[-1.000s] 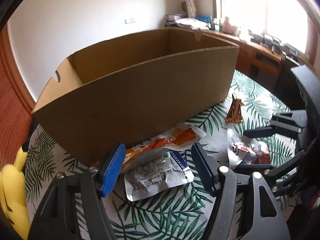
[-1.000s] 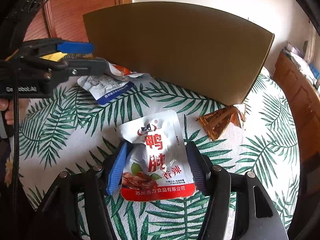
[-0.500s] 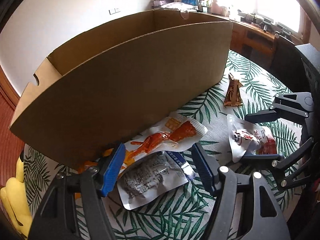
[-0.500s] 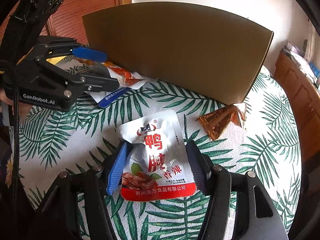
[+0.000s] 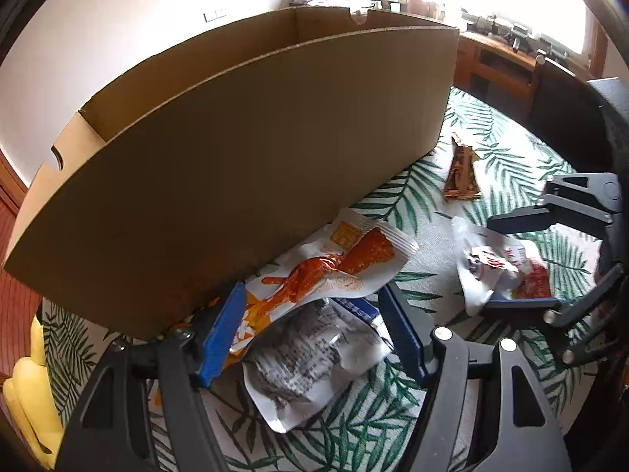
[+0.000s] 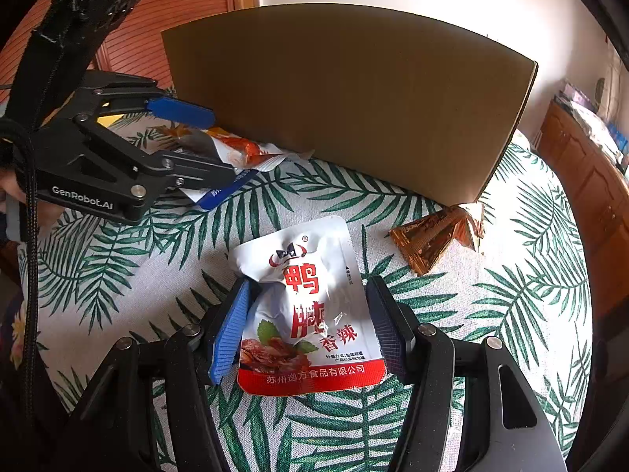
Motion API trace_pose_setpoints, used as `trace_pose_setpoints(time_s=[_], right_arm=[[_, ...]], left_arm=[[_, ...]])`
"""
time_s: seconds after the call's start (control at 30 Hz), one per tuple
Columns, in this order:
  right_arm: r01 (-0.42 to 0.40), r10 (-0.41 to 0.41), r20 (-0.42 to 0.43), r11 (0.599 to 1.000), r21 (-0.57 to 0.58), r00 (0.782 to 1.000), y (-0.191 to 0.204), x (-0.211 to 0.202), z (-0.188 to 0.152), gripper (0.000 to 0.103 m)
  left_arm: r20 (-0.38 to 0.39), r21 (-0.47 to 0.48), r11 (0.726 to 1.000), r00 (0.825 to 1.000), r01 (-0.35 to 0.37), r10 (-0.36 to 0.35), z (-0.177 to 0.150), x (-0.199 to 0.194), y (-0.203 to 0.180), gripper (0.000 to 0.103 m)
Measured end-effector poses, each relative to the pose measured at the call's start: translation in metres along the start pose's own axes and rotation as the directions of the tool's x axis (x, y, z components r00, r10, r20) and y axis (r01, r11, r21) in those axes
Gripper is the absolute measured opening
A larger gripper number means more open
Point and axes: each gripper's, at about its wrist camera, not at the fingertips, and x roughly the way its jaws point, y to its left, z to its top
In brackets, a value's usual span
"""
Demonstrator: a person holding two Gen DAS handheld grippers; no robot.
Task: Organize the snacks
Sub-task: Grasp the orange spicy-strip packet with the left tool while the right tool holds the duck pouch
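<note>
Desk (image 6: 511, 314) with palm-leaf cloth; cardboard box (image 5: 251, 165) stands at the back, open top, presumably the destination for the snacks.

Right gripper (image 6: 310, 326): jaws spread, straddling the red-and-white pouch (image 6: 310, 306) lying flat; pads just beside its edges, not yet clamped. Looks lined up for a side pinch.

Left gripper (image 5: 314, 330): jaws released, bracketing the orange pouch (image 5: 326, 271) overlapping a silver-and-blue pouch (image 5: 314, 358) at the box's foot.

Brown wrapper (image 6: 436, 236) lies apart near the box corner.
</note>
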Motion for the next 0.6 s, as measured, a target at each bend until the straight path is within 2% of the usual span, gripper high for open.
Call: trace_pose_setpoints(time_s=[0.3,0.37,0.53,0.6], right_arm=[[0.0,0.0,0.0,1.0,0.0,1.0,0.0,0.0,0.0,0.062],[0.0,0.0,0.0,1.0,0.0,1.0,0.0,0.0,0.0,0.062],[0.0,0.0,0.0,1.0,0.0,1.0,0.0,0.0,0.0,0.062],[0.001,-0.001,0.0,1.0,0.0,1.0,0.0,0.0,0.0,0.062]], left_arm=[[-0.018,-0.027,0.999,1.0,-0.018,0.018,0.006,0.016,0.0,0.071],[-0.022,-0.032,0.999,1.0,-0.018,0.017,0.008,0.019,0.0,0.068],[-0.022,0.0,0.999,0.998,-0.054,0.054,0.011,0.019,-0.008,0.041],[-0.023,0.007,0.999,0.999,-0.038,0.039,0.009,0.016,-0.01,0.033]])
